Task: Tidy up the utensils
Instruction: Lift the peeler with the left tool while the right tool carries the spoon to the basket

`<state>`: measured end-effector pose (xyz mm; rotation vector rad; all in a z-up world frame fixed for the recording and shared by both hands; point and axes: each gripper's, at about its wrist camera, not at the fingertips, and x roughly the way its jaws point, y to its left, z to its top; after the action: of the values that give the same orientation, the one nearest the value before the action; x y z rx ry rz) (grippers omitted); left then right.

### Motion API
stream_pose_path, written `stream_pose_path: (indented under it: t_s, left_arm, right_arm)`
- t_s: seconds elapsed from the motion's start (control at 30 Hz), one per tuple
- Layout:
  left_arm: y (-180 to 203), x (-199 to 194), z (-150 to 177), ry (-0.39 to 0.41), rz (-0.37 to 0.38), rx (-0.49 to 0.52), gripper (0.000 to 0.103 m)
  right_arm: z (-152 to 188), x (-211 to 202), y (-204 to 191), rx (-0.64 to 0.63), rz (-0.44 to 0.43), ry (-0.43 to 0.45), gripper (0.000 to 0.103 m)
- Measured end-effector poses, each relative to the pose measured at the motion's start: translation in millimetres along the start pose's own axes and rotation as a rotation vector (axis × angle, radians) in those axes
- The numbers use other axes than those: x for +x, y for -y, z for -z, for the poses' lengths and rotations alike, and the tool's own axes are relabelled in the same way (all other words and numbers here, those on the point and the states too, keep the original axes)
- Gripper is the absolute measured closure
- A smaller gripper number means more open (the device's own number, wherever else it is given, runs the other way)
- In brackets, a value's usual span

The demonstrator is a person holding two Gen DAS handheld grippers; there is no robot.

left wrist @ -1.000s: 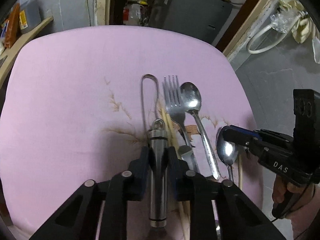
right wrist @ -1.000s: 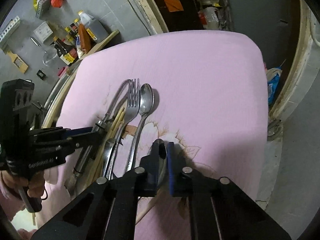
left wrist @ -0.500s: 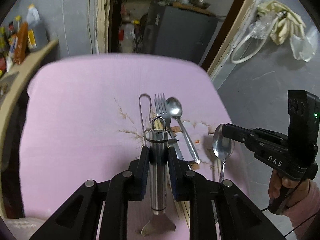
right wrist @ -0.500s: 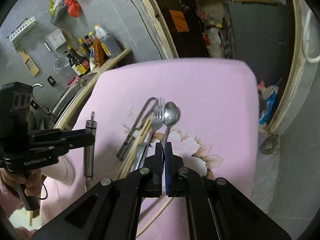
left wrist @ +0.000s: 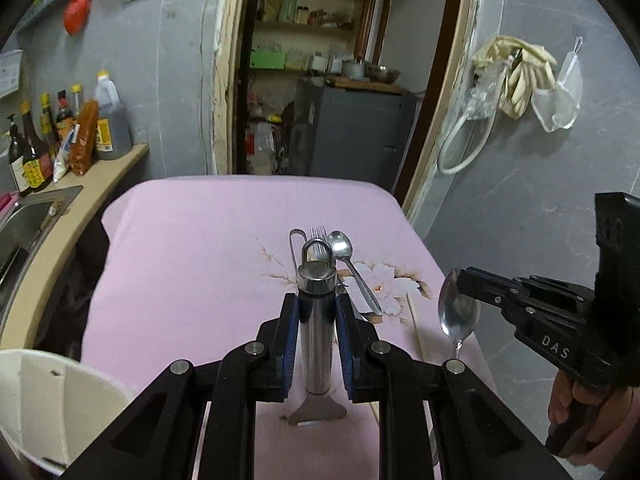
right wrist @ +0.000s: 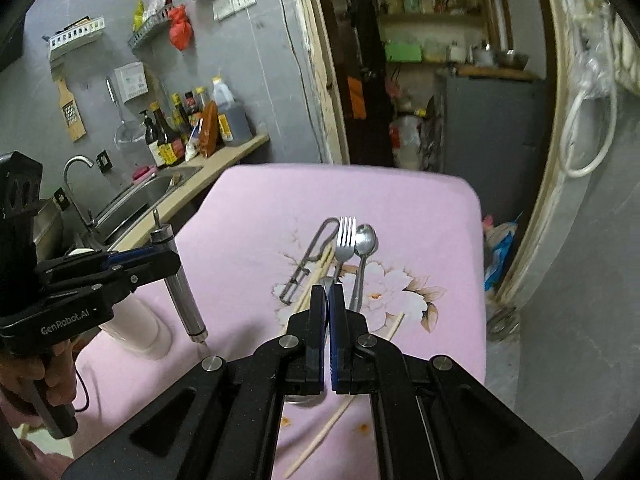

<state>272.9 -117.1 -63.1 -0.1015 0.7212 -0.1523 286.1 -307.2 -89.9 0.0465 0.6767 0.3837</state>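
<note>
1. Table [left wrist: 192,240], covered with a pink floral cloth, is seen to carry what is left to sort: a fork [right wrist: 345,240], a spoon [right wrist: 365,240], a wire-loop tool [right wrist: 310,256] and chopsticks [right wrist: 320,268], grouped near the far middle, with one more chopstick [right wrist: 332,424] lying nearer.
2. White container [left wrist: 44,404] is seen at the near left edge; it is judged to be the holder for the utensils, and nothing can be seen inside it.
3. Left gripper [left wrist: 318,344] is held above the table with its jaws narrowed onto a steel-handled tool [left wrist: 318,320], gripped upright by the handle.
4. Right gripper [left wrist: 464,284] is pressed fully together on the bowl of a second spoon [left wrist: 456,312], whose handle hangs down.
5. Progress is judged early: two items are lifted and none is yet seen stored.
</note>
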Motion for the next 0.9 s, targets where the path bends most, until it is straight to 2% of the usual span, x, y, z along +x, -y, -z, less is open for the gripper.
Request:
stream_pose_path:
  t_s: [0.1,0.3,0.53,0.7,0.9]
  left_arm:
    - [-6.4,-23.6,-3.4,0.041,0.019,-0.005,0.085]
    - [-28.3,-69.9,-33.7,0.108,0.039,0.009,0.085]
    - [-83.7,-135.9,-68.4,0.189,0.057,-0.021,0.085]
    - [-132.2,-178.1,-74.1,0.241,-0.005,-0.032,0.085]
    - [-174.9,-189.5,-52.2,0.241,-0.104,-0.055,0.085]
  right_arm:
    - [-7.0,-23.7,-12.4,-0.019,0.047,0.064,0.101]
    - [-43.7,-76.3,-53.0,-0.035,0.131,0.227,0.101]
    - [-89.4,-109.7,-119.4,-0.079,0.139,0.378,0.101]
    - [-109.9,-105.5,-178.5,-0.108,0.111,0.468,0.101]
    - [-99.6,-75.9,-236.3,-0.167,0.112,0.508,0.101]
